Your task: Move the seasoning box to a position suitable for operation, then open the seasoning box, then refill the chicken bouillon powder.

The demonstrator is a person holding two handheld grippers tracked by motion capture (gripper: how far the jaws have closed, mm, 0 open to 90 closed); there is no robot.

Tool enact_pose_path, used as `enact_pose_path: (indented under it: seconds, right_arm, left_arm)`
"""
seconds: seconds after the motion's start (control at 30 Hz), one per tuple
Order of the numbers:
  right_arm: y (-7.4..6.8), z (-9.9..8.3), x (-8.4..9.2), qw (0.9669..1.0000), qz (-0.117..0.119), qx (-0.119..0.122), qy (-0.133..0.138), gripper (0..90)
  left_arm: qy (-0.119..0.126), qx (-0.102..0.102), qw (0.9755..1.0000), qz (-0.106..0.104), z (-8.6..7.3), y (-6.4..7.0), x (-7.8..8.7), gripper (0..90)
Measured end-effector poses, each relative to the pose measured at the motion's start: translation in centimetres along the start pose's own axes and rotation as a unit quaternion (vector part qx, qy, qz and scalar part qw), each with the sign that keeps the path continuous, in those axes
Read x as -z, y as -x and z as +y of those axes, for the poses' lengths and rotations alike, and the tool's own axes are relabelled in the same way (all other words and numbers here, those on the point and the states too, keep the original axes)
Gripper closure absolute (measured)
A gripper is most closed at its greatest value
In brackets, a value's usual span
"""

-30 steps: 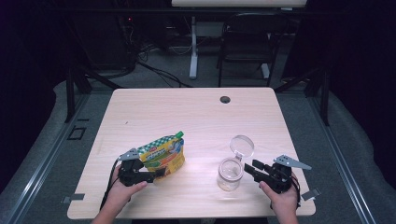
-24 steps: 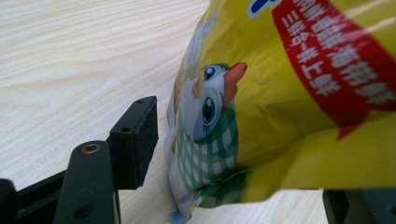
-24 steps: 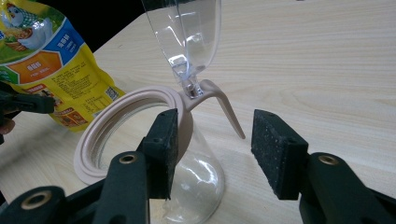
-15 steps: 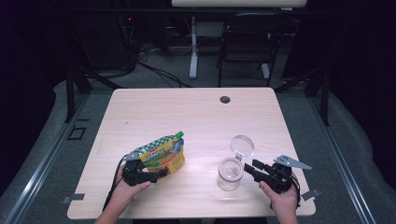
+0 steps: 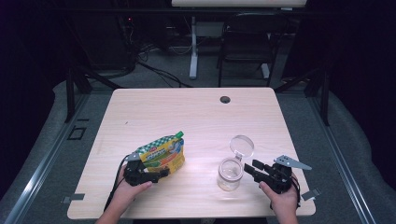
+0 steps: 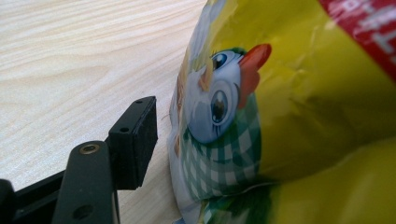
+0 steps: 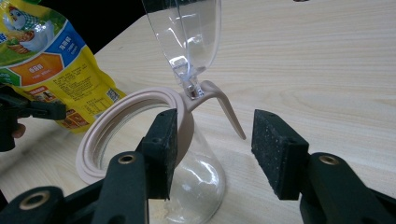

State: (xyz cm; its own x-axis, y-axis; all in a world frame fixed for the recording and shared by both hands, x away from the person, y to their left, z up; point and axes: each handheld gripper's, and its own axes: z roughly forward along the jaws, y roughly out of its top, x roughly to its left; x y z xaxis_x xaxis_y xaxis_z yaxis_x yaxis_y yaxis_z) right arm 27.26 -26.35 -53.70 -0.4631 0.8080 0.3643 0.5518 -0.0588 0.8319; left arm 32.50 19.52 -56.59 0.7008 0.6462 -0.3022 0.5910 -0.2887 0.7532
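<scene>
I judge this job as barely under way; the work looks to be getting the yellow pouch (image 5: 161,156) emptied into the glass jar (image 5: 229,173), and nothing has gone across yet; the pouch's green cap (image 5: 179,135) is still on, so opening and pouring are all left to do.

The pouch lies on the tabletop (image 5: 187,116) near its front left, cap pointing away from me and to the right; my left tongs (image 5: 156,174) sit at its near end. In the left gripper view one black pad (image 6: 135,140) stands just beside the pouch's edge with a sliver of wood showing between them; the other jaw is hidden behind the foil, so I cannot tell whether that pair is gripping or merely straddling.

The jar stands upright at the front right, well apart from the pouch; its clear hinged lid (image 5: 242,145) is flipped up and back, so the mouth is already free. In the right gripper view the jar looks nearly empty; there may be a faint pale residue at the bottom, but I cannot be sure.

My right tongs (image 5: 249,168) stand wide beside the jar; in the right gripper view one pad (image 7: 161,149) lies against the pinkish rim ring (image 7: 93,154), while the other hangs clear of the glass, so the jar is not clamped.
</scene>
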Motion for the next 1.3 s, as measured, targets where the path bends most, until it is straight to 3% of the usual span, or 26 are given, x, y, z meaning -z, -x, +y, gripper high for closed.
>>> enact_pose_path:
  seconds: [1.1,1.13,1.17,1.3]
  right_arm:
    - [-0.3,-0.5,0.5,1.0,-0.004,0.005,-0.002,50.2]
    - [-0.2,-0.4,0.7,0.9996,-0.012,0.018,-0.015,50.2]
    - [-0.3,-0.5,0.5,1.0,-0.004,0.006,-0.001,50.2]
    - [-0.3,-0.5,0.6,1.0,-0.006,0.004,-0.001,50.1]
  left_arm:
    - [-0.009,-0.009,0.9999,0.004,-0.1,0.1,-1.8,34.1]
    - [-0.009,-0.009,0.9999,0.004,-0.1,0.1,-1.8,34.1]
    - [-0.007,-0.009,0.9999,0.005,-0.2,0.1,-1.8,34.1]
    - [-0.009,-0.009,0.9999,0.006,-0.3,0.1,-1.9,34.3]
